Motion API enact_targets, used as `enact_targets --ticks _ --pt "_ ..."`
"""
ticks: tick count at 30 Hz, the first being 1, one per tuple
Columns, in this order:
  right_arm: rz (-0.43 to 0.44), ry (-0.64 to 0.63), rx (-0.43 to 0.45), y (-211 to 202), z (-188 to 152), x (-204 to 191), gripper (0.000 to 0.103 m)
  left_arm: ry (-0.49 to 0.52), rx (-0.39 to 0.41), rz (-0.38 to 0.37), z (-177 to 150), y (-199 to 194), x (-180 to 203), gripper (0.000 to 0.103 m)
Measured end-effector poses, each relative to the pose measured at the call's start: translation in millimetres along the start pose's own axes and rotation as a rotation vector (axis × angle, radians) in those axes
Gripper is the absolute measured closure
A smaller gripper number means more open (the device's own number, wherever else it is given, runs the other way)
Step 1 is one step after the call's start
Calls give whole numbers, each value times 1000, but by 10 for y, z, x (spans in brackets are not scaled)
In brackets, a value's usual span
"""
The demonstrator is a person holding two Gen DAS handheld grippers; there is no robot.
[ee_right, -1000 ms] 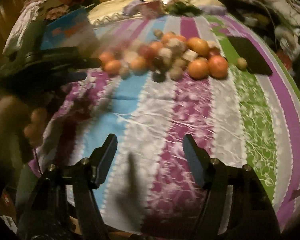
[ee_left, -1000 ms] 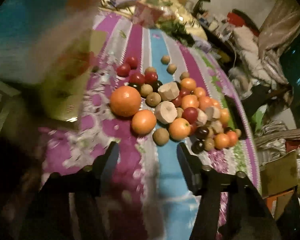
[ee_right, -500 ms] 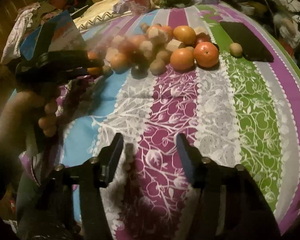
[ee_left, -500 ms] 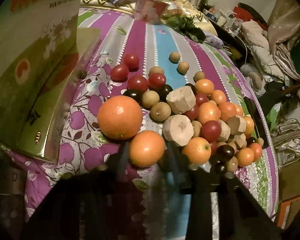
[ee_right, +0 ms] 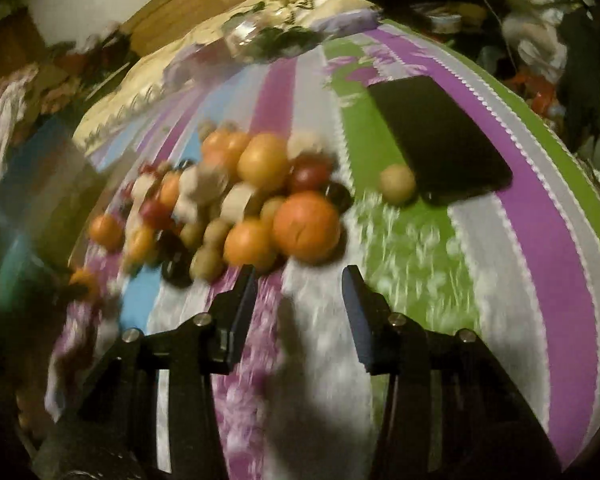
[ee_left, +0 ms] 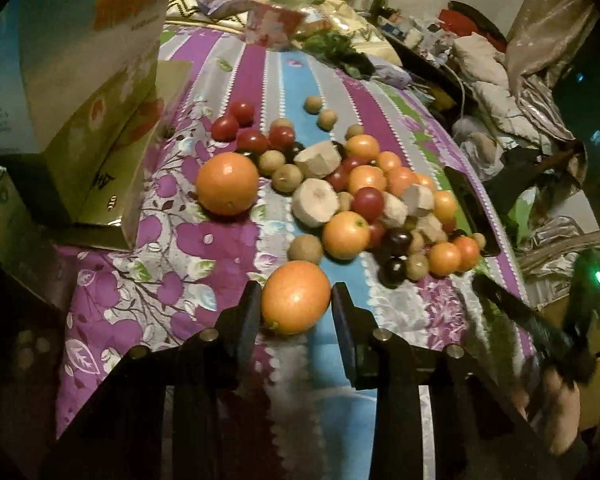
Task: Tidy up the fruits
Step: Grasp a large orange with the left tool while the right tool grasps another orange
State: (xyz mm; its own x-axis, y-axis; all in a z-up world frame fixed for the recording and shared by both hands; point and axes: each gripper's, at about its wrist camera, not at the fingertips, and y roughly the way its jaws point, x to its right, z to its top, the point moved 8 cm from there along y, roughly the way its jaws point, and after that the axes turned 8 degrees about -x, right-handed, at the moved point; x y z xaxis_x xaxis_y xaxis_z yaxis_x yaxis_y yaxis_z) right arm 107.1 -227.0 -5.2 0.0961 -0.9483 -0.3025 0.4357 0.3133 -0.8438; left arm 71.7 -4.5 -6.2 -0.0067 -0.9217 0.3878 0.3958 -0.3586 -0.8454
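A pile of fruit point(ee_left: 360, 200) lies on the striped bedcover point(ee_left: 160, 272): oranges, red tomatoes, small brown fruits, dark plums and pale cut chunks. My left gripper point(ee_left: 294, 308) is shut on an orange point(ee_left: 296, 296), a little nearer to me than the pile. A bigger orange point(ee_left: 227, 184) sits at the pile's left. In the blurred right wrist view, my right gripper point(ee_right: 300, 284) is closing with nothing between its fingers. It hovers just short of a large orange point(ee_right: 306, 226) at the near edge of the pile point(ee_right: 220, 200).
Cardboard boxes point(ee_left: 80, 100) stand to the left of the fruit. A black phone point(ee_right: 436, 140) lies right of the pile, with one small brown fruit point(ee_right: 397, 183) beside it. Packets and greens point(ee_left: 332, 48) sit at the far end. Bare bedcover point(ee_right: 480, 280) stretches rightwards.
The left gripper closed on the nearest orange and drew it back from the pile. The right gripper swept closer to the pile while its jaws narrowed.
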Motion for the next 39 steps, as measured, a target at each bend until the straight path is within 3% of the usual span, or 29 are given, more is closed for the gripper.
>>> enact_targets --ticks 13,16,22,27,30,39 --pt "69 104 10 202 168 95 57 48 31 -14 79 -102 214 67" --pt "64 83 12 183 176 51 63 50 31 -18 71 -114 244 67" --pt "-8 31 34 46 97 -15 65 51 31 -12 67 -110 257 66" --pt "-133 -13 86 -251 85 -78 64 61 57 16 102 -208 282 67" --pt "-207 -39 127 -467 94 -179 64 72 83 78 130 -358 288 67" --pt "-164 -147 191 -948 45 -881 64 73 259 189 192 -1258 250 66"
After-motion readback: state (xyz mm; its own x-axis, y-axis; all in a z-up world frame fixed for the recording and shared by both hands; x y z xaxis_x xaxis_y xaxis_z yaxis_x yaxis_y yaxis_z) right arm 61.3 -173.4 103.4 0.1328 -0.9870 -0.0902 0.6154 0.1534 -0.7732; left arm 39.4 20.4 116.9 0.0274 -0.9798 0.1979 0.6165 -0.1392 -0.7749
